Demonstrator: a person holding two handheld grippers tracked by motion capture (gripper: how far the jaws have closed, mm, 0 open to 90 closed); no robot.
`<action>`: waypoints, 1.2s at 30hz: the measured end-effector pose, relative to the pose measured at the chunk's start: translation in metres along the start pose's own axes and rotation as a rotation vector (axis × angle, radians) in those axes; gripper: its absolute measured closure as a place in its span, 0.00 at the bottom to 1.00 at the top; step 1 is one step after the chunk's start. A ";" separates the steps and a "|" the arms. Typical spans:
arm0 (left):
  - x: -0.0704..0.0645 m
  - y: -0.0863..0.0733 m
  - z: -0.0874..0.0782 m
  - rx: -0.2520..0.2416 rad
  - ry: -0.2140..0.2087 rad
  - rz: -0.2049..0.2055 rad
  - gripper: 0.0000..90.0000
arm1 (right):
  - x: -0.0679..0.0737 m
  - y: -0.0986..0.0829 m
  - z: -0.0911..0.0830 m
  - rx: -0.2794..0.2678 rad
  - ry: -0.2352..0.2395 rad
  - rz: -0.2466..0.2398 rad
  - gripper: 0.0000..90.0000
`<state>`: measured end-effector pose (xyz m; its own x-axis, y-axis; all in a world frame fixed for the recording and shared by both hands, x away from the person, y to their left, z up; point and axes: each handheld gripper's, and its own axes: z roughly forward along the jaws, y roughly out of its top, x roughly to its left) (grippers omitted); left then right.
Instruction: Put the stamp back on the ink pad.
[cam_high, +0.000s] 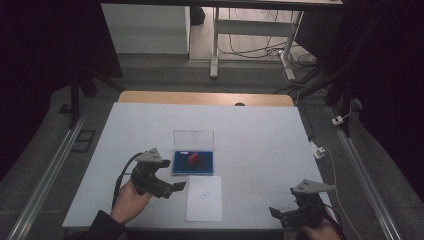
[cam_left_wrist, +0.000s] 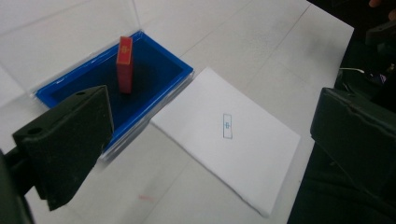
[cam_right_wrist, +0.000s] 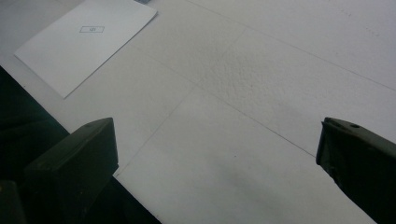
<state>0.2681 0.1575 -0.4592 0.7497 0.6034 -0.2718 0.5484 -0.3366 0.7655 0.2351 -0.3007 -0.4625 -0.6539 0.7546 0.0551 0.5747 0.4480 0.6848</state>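
The red block (cam_left_wrist: 124, 64) stands upright in the blue tray (cam_left_wrist: 184, 70), apparently light, rigid and best pinched across its narrow faces, while the left gripper (cam_high: 165, 184) nearby and the right gripper (cam_high: 292, 212) well apart both stand spread, empty.

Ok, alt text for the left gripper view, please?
A red block stands upright in an open blue case, beyond the open left gripper. Beside the case, a white sheet with a small printed mark lies on the white table.
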 end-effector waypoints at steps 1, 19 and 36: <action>0.000 -0.002 -0.003 -0.007 0.003 -0.006 0.00 | 0.000 0.000 0.000 0.000 0.000 0.000 0.00; -0.003 -0.043 -0.052 -0.050 0.058 -0.078 0.00 | 0.000 0.000 0.000 -0.006 -0.004 0.006 0.00; -0.005 -0.091 -0.093 -0.033 0.202 -0.150 0.00 | 0.000 0.000 -0.001 -0.009 -0.003 0.005 0.00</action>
<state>0.1800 0.2527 -0.4737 0.5700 0.7781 -0.2640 0.6329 -0.2109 0.7449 0.2348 -0.3010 -0.4622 -0.6497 0.7581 0.0562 0.5735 0.4402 0.6909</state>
